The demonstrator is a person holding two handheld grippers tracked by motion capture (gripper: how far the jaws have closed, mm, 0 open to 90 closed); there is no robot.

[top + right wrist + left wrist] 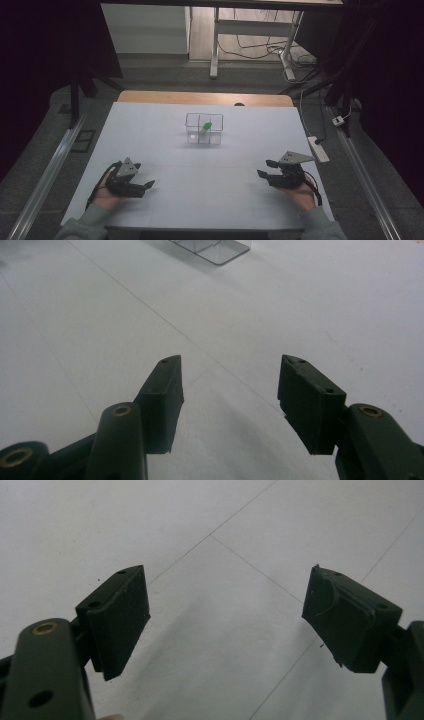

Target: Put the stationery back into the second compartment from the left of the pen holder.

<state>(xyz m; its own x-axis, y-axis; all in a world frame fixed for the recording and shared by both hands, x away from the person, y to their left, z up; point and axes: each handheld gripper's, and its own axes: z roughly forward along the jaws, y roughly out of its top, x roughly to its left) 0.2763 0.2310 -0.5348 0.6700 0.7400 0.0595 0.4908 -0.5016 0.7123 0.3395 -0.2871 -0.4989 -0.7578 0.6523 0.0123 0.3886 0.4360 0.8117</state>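
1. The clear box stands on the white worktop, at the far middle of it, well apart from both grippers. It is divided into compartments.
2. A small green thing is inside the clear box, leaning in the right part of it; the high view shows this, but what the green thing is I cannot tell.
3. In the right gripper view a corner of the clear box appears at the top edge, far ahead of the jaws. The green thing is cut off there.
4. The right gripper is at the near right of the worktop, held in the person's right hand. Its jaws stand apart, with nothing between them, as the right gripper view shows over the bare worktop.
5. The left gripper is at the near left, held in the left hand. In the left gripper view its jaws are wide apart and hold nothing; below them is the white surface with thin lines.
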